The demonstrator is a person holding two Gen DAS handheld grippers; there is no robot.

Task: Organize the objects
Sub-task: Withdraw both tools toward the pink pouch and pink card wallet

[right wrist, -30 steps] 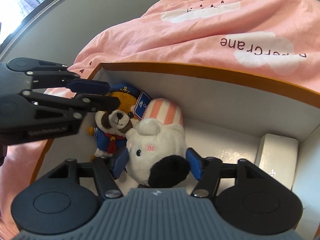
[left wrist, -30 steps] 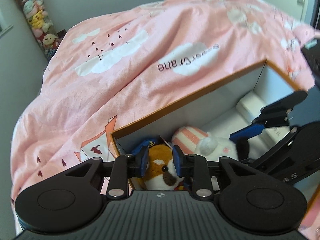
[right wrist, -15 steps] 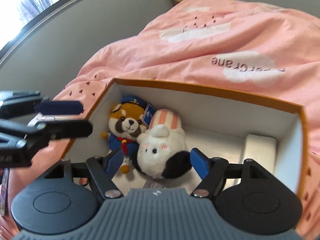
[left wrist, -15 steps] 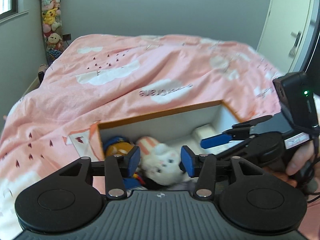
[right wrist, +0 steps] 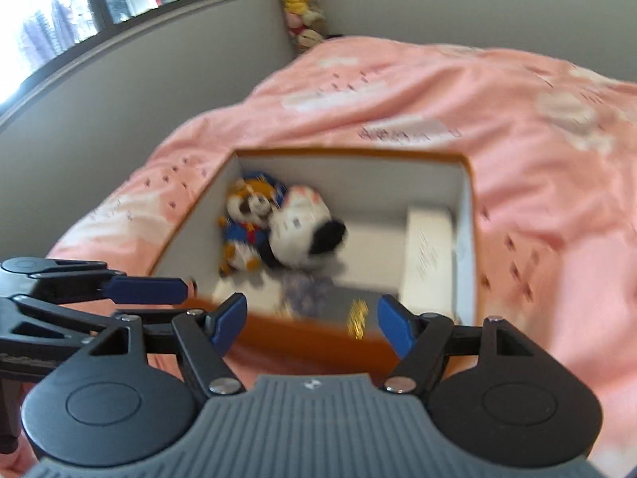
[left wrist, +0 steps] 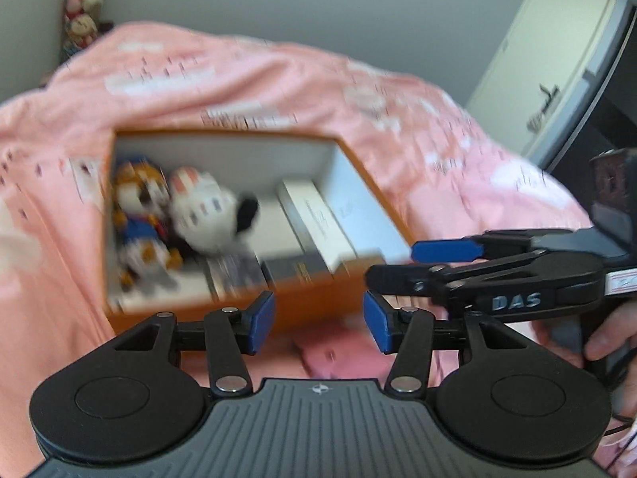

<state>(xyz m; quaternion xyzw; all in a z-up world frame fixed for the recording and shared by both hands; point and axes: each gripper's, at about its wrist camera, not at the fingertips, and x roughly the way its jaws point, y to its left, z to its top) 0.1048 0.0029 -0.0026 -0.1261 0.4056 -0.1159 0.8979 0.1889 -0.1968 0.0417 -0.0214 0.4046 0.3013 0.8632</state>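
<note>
Both tools empty above the box on the bed.

My left tool (left wrist: 318, 320) sits at lower centre, jaws apart and holding nothing; my right tool (right wrist: 310, 324) is likewise spread wide and empty. In the right wrist view, the orange box (right wrist: 471, 215) rests mid-frame on the pink duvet (right wrist: 537, 151). Inside, at its upper left, the sailor plush (right wrist: 249, 223) lies touching the white plush (right wrist: 304, 231); a white carton (right wrist: 428, 251) lines the right wall. Both views are blurred.

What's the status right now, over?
Left hand-held gripper open, empty. Right hand-held gripper open, empty. Both plush toys lie in orange box. Nothing blocking.
</note>
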